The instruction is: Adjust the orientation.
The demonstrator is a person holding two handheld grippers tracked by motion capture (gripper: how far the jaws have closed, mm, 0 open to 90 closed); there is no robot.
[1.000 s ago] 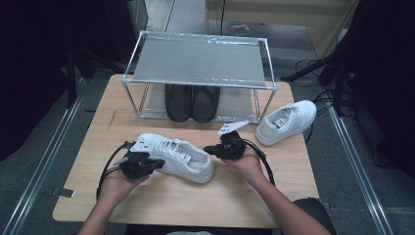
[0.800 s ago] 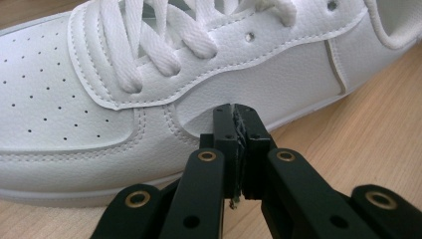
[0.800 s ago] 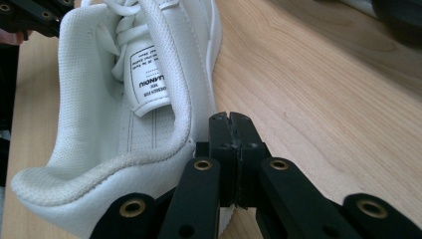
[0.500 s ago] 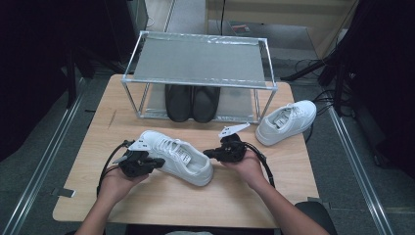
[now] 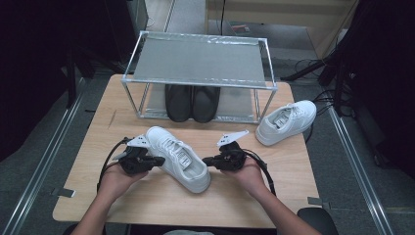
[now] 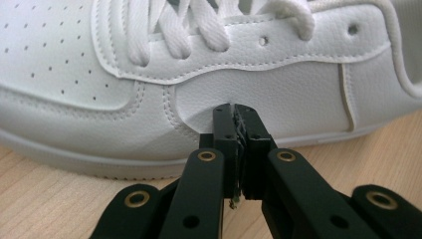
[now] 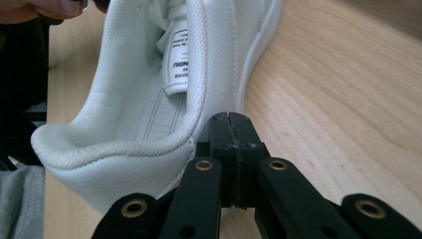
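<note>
A: From the high view, the white sneaker lies slantwise on the table, left tool and right tool at its sides.

B: Left gripper view: jaws closed against the side panel, gripping nothing.

A: Right gripper view: jaws closed beside the heel collar. Light, soft upper; I'd grasp that padded collar.

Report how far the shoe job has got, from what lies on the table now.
Done: a black pair sits on the rack's lower shelf.

In hand: the near white sneaker lies on the table between the left gripper and right gripper, each with jaws shut against its side, pinching nothing.

Left: the other white sneaker lies beside the rack; the top shelf holds no shoes.
</note>
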